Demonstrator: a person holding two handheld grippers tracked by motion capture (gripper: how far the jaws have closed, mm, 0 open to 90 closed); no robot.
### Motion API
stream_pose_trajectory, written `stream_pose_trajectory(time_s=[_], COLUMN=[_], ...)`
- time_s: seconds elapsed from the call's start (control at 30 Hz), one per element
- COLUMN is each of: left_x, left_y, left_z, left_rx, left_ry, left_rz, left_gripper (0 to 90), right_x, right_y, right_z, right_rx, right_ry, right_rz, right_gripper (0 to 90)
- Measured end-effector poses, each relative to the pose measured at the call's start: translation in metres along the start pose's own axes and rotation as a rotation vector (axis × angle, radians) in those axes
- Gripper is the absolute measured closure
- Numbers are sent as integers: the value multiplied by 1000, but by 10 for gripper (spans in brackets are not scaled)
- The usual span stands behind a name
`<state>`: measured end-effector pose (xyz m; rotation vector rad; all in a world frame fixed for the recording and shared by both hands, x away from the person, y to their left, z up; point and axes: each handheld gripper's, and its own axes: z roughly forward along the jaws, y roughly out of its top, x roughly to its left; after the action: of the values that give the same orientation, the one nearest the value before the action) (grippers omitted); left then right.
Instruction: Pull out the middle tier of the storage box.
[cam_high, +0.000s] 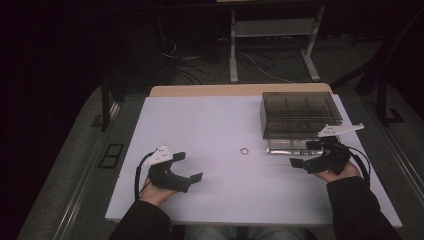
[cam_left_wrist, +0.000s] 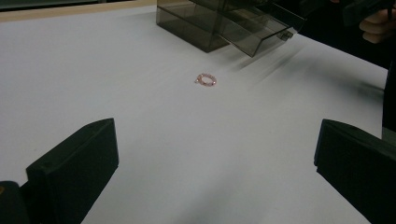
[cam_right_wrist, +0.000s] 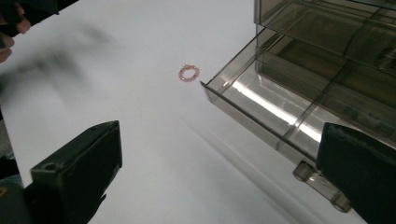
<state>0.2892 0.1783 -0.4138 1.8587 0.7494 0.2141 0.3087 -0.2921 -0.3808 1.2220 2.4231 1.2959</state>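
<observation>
Pink beaded ring (cam_high: 244, 151) lies untouched on the white worktop (cam_high: 210, 125), ahead of the left gripper (cam_high: 192, 167) and right gripper (cam_high: 300, 154), both empty with jaws spread. Beside the right gripper: smoky clear plastic drawer box (cam_high: 300, 112), lower drawer (cam_right_wrist: 261, 100) pulled out, empty. Likely step left: ring into drawer.

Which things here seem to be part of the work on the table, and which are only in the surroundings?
Likely part of the work:
- small pink beaded ring lying on the white table
- smoky transparent plastic drawer box, lower drawer pulled open
- left gripper, open
- right gripper, open

Only surroundings:
- white metal frame behind the table
- cables on the floor
</observation>
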Motion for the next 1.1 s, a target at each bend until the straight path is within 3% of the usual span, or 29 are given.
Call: stream_pose_trajectory(time_s=[0.53, 1.1], left_x=[2, 2], left_y=[1, 1], left_z=[-1, -1], left_rx=[-10, -11], left_ry=[4, 6], left_rz=[-5, -8], left_gripper=[0, 0], right_x=[17, 20], right_y=[-8, -24], right_z=[-1, -6], right_rx=[-20, -50], right_ry=[27, 28], right_rz=[-24, -5], right_gripper=[0, 0])
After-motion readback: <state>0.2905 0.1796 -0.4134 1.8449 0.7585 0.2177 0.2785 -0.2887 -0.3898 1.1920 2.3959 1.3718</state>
